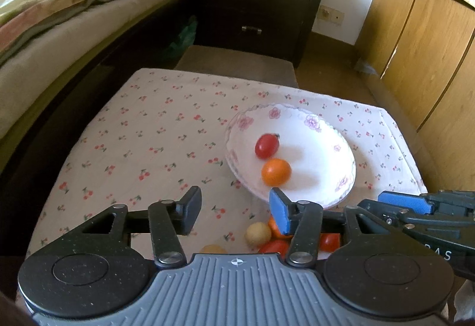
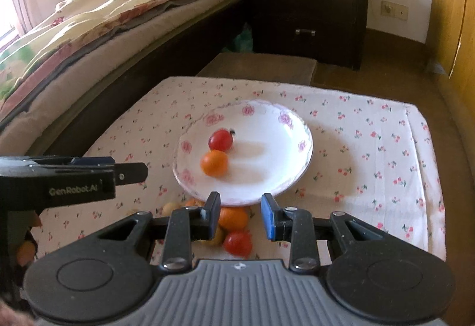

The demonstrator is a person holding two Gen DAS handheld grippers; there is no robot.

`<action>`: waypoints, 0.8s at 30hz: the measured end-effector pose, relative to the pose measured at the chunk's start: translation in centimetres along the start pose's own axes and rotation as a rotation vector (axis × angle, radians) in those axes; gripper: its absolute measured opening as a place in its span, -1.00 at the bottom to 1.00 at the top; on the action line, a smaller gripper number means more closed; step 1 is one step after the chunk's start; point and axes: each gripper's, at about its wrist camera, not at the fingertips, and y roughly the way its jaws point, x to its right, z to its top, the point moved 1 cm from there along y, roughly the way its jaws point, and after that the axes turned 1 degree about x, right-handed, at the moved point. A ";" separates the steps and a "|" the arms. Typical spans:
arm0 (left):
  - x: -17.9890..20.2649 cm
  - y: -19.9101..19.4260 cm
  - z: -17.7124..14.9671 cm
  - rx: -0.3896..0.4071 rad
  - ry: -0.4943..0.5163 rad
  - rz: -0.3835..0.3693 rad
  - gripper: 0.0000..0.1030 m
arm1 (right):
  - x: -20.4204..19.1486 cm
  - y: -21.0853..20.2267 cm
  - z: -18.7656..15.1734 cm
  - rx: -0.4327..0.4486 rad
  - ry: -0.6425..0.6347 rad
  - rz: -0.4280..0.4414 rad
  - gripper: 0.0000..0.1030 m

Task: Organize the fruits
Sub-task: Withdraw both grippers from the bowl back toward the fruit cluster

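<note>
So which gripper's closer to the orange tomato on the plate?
Left, probably. Left gripper hovers near-left of the orange tomato; right gripper sits off the plate's right rim.

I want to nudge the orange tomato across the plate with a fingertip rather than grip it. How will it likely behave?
The orange tomato looks round and smooth, so it would probably roll rather than slide. The plate dips toward its middle, so it may drift back there. The red tomato sits right against it and would likely get bumped too.
</note>
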 end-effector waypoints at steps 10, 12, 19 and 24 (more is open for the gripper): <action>-1.2 0.3 -1.6 -0.063 -0.016 -0.013 0.17 | -0.6 1.9 -1.8 -0.077 -0.025 -0.002 -0.38; -1.2 0.6 -1.8 -0.077 -0.020 -0.023 0.18 | -0.8 2.3 -2.0 -0.089 -0.034 0.000 -0.38; -1.1 1.1 -2.0 -0.101 -0.030 -0.036 0.20 | -0.4 4.1 -2.2 -0.126 -0.010 0.000 -0.38; -1.2 1.3 -2.0 -0.108 -0.036 -0.044 0.23 | -0.6 5.2 -2.2 -0.149 -0.005 -0.007 -0.38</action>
